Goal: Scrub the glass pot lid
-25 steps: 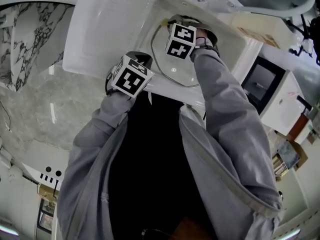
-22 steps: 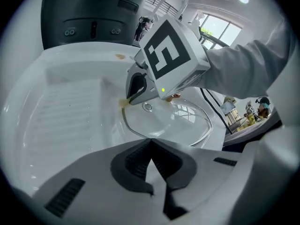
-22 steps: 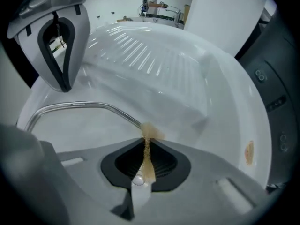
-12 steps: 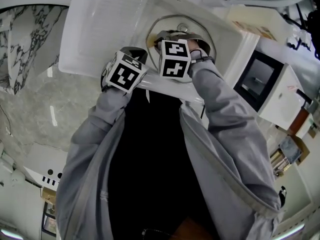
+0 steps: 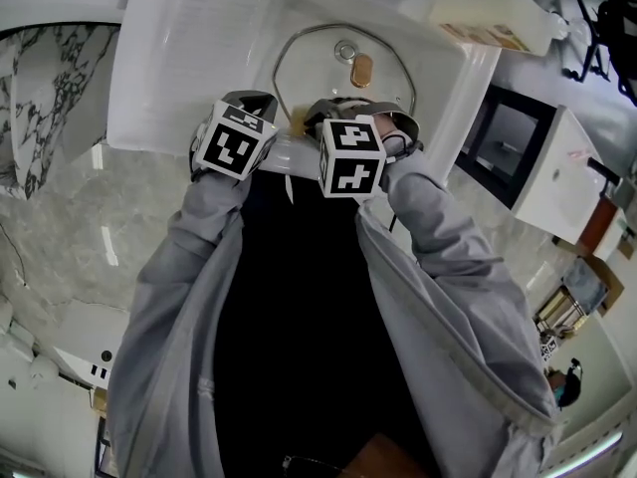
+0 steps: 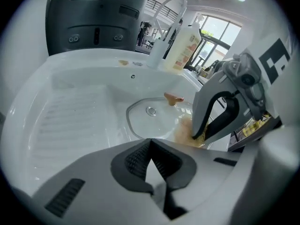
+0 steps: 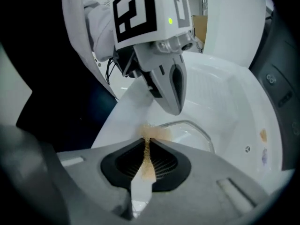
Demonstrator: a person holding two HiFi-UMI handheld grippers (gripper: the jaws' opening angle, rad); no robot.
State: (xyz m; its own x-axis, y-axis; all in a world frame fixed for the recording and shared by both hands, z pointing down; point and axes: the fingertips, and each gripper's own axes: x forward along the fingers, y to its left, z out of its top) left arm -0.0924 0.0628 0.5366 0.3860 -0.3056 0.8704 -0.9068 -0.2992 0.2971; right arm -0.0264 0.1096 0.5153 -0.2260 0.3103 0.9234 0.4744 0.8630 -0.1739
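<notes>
The glass pot lid (image 5: 317, 63) lies flat in the white sink, its metal knob (image 5: 345, 50) up; the left gripper view shows the lid (image 6: 150, 123) as well. My right gripper (image 7: 146, 143) is shut on a tan scrub pad (image 7: 149, 165), whose frayed end hangs over the lid's near rim (image 7: 199, 128). From the left gripper view, the pad (image 6: 186, 132) shows under the right gripper's fingers (image 6: 206, 121). My left gripper (image 6: 150, 143) is shut with nothing between its jaws, just beside the lid's near left edge. Both marker cubes (image 5: 234, 139) (image 5: 350, 155) sit over the sink's front edge.
A small orange piece (image 5: 362, 70) lies on the lid by the knob. The sink's ribbed drainboard (image 6: 65, 121) is to the left. A faucet (image 6: 171, 6) and a soap bottle (image 6: 180, 46) stand at the back. Marble counter (image 5: 60, 197) lies left, a white appliance (image 5: 528, 167) right.
My right gripper has drawn back with the pad from over the lid's middle to its near rim, uncovering the knob. The left gripper has stayed by the sink's front edge.
</notes>
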